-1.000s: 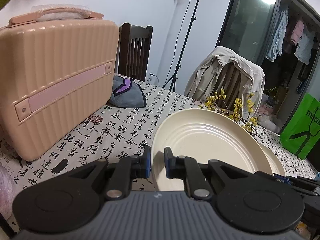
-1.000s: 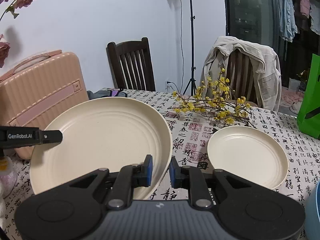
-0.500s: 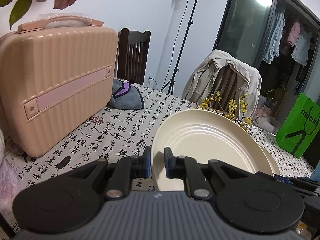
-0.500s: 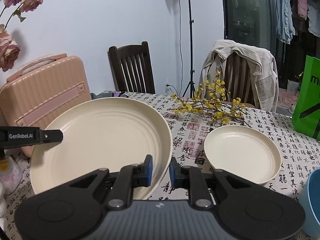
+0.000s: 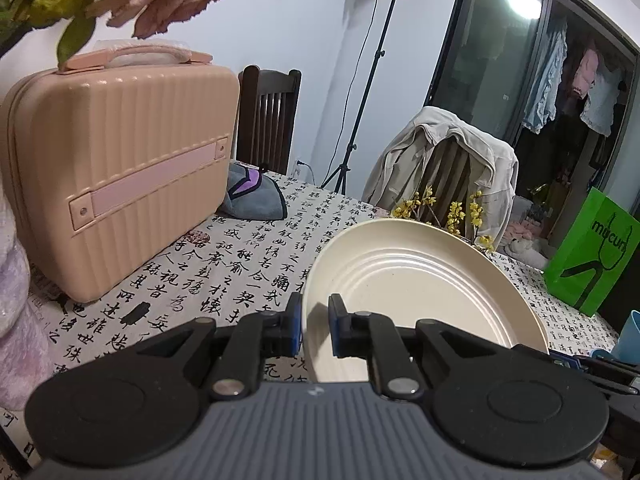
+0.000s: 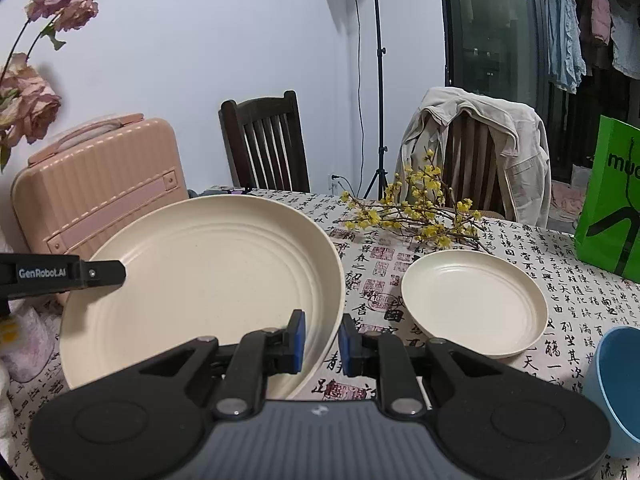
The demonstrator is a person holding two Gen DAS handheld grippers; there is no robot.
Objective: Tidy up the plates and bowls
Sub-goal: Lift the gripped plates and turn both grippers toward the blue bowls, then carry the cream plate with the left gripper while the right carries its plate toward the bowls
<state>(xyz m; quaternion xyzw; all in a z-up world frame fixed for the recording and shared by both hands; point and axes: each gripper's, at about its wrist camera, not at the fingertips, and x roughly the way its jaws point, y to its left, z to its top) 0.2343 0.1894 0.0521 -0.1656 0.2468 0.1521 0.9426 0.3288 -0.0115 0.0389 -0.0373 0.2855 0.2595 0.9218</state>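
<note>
A large cream plate point(image 5: 420, 292) is held tilted above the table by both grippers. My left gripper point(image 5: 314, 330) is shut on its left rim. My right gripper point(image 6: 322, 340) is shut on its right rim; the plate also shows in the right wrist view point(image 6: 208, 280), with the left gripper's finger point(image 6: 64, 274) at its far edge. A smaller cream plate point(image 6: 474, 300) lies flat on the table to the right. A blue bowl point(image 6: 618, 384) sits at the right edge, partly cut off.
A pink case point(image 5: 120, 168) stands at the left on the calligraphy-print tablecloth point(image 5: 224, 264). Yellow flower branches point(image 6: 416, 216) lie behind the plates. A green bag point(image 6: 612, 204) stands at the right. Two chairs and a grey pouch point(image 5: 252, 196) are at the back. Pink flowers point(image 6: 28, 104) hang at the left.
Both grippers have risen with the large plate and pulled back slightly. The blue bowl has come into view at the right.
</note>
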